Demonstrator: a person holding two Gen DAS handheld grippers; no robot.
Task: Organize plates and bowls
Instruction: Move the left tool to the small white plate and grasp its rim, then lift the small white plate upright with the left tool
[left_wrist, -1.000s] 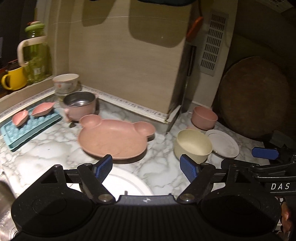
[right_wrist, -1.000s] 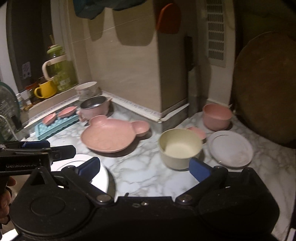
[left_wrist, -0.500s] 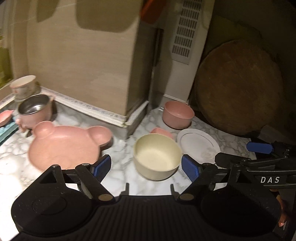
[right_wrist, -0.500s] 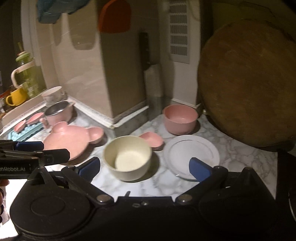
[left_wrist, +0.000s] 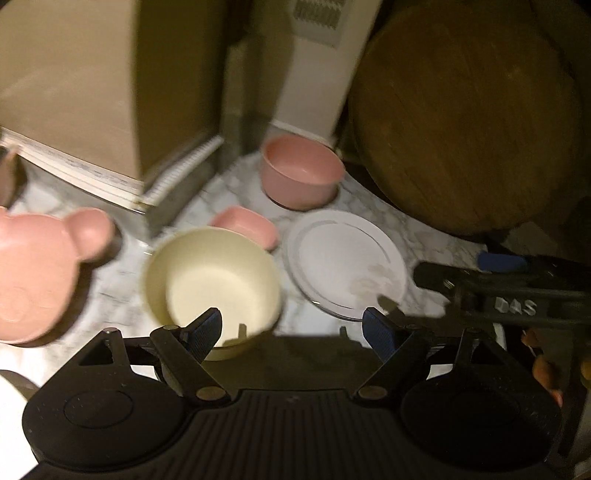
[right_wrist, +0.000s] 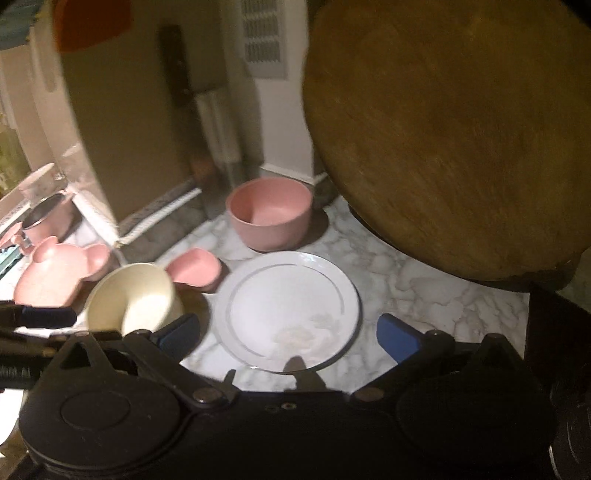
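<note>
A marble countertop (right_wrist: 424, 291) runs into a dim corner, where a large round wooden board (right_wrist: 461, 129) leans against the wall. Compared with half a second ago, both cameras sit closer and further right: the cream bowl (left_wrist: 210, 280) now lies just ahead of the left gripper (left_wrist: 291, 332), and the white plate (right_wrist: 288, 310) fills the space ahead of the right gripper (right_wrist: 288, 338), where earlier it lay further off. The mouse-shaped pink plate (left_wrist: 40, 269) has slid to the left edge of the left view.

Both grippers have their blue pads spread wide apart and hold nothing.

The cream bowl stands upright with nothing in it. Just behind it sits a small pink dish (left_wrist: 247, 229), and further back, near the board, a deep pink bowl (left_wrist: 301, 173), also bare inside. The white plate lies flat between the cream bowl and the board, carrying only a faint floral print near its front rim. At far left of the right view a pink pot (right_wrist: 48, 219) with a metal lining stands by the wall; its inside is too blurred to read.
</note>
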